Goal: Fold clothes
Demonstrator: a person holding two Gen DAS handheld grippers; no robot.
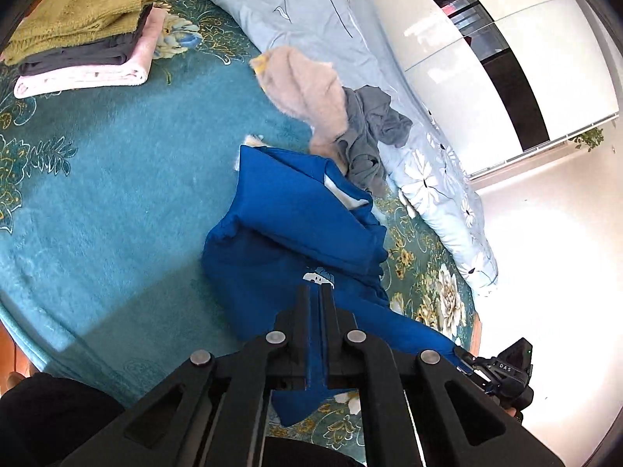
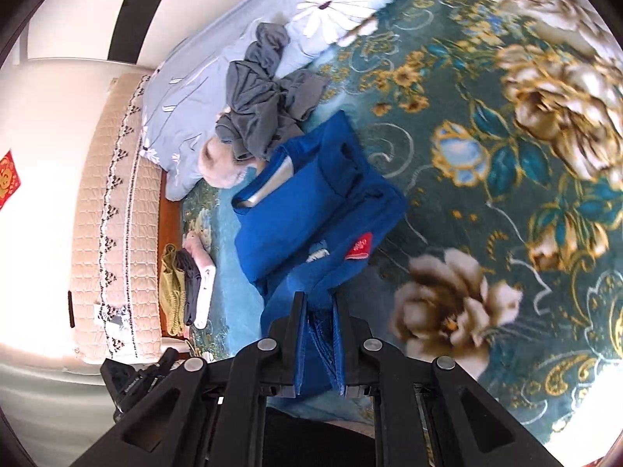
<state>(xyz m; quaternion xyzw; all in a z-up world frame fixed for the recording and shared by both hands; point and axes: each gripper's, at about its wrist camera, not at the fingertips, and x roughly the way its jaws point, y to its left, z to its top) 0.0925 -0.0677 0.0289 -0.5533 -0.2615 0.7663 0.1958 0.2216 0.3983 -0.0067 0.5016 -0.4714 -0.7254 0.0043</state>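
A blue garment [image 1: 288,225] lies partly folded on the teal floral bedspread [image 1: 117,194], its near edge lifted. My left gripper [image 1: 316,292] is shut on that blue cloth, which runs between its fingers. In the right wrist view the same blue garment [image 2: 311,210] shows a red label, and my right gripper [image 2: 320,299] is shut on a bunched fold of it. The right gripper's body [image 1: 502,373] shows at the lower right of the left wrist view, holding the other end of the lifted edge. The left gripper's body [image 2: 132,381] shows at the lower left of the right wrist view.
A folded stack [image 1: 85,31] of olive, dark grey and pink clothes sits at the far left. A beige fuzzy garment [image 1: 303,85] and a crumpled grey one [image 1: 370,132] lie beyond the blue one, against a light blue floral duvet [image 1: 311,11]. White wardrobe doors [image 1: 486,62] stand beside the bed.
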